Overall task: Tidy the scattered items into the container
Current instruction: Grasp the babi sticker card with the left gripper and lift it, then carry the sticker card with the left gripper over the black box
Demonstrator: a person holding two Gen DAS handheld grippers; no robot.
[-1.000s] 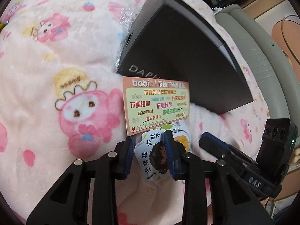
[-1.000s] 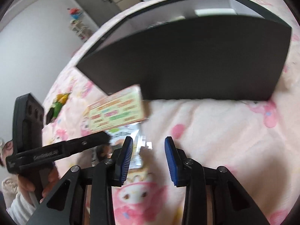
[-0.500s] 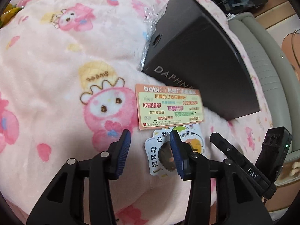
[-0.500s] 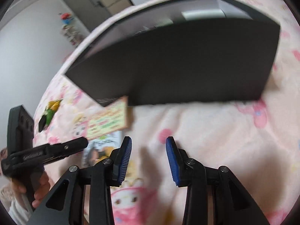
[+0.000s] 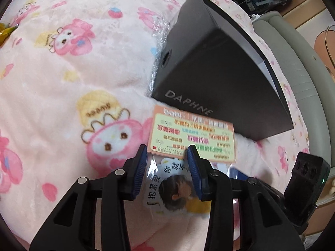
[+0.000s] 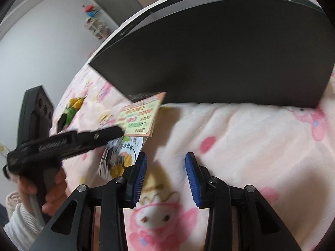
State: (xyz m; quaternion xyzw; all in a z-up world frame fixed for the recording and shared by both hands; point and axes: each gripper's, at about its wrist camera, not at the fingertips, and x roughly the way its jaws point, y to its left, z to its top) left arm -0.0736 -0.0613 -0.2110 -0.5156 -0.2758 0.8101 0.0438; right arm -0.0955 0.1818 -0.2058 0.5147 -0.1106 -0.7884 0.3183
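While your left gripper [image 5: 166, 166] hangs over the sticker packet [image 5: 178, 179], you are in the pick-up step: the packet is not yet taken and nothing is on its way to the black box [image 5: 219, 67]. The packet lies flat on the pink blanket [image 5: 62, 83], just in front of the box's near corner, with its orange header card [image 5: 192, 136] pointing toward the printed side of the box. The left jaws have just been closing a little, yet they stand parted with the lower edge of the card and the clear sleeve showing between them; the blue pads [image 5: 139, 171] do not press on it, as far as the left wrist view lets you judge (the card is blurred there).

Your right gripper [image 6: 165, 174] is spread and empty, held over bare blanket beside the packet and in front of the box's long wall.

Next you need a real grip. A flat sleeve on soft plush will likely sink under the fingers, so tip one pad under an edge, or pinch the stiffer header card, before you close. Then lift it over the rim and let go inside. A green and yellow thing [image 6: 72, 109] lies farther off on the blanket, probably another item to collect.
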